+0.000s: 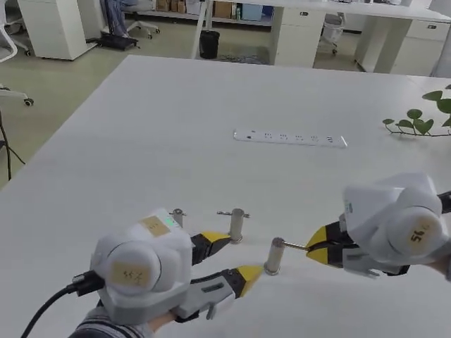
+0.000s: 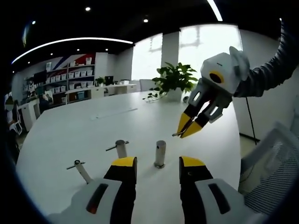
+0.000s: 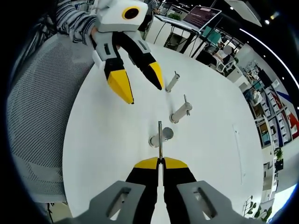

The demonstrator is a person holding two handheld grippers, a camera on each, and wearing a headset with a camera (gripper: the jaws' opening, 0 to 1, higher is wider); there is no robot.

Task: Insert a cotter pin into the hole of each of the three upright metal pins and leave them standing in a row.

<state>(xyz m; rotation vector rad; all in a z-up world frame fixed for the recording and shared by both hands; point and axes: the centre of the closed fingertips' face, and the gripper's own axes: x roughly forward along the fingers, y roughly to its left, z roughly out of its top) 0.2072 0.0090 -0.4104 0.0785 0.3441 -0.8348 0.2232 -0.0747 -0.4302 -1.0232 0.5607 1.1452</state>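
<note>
Three upright metal pins stand in a row on the white table. The far pin and the middle pin each carry a cotter pin across the top. My right gripper is shut on a cotter pin whose tip reaches the top of the near pin; whether it sits in the hole I cannot tell. The right gripper view has that cotter pin pointing over the near pin. My left gripper stands open just beside the near pin, holding nothing.
A white power strip lies farther back on the table. A trailing green plant sits at the right edge. Desks, cabinets and office chairs stand beyond the table's far edge.
</note>
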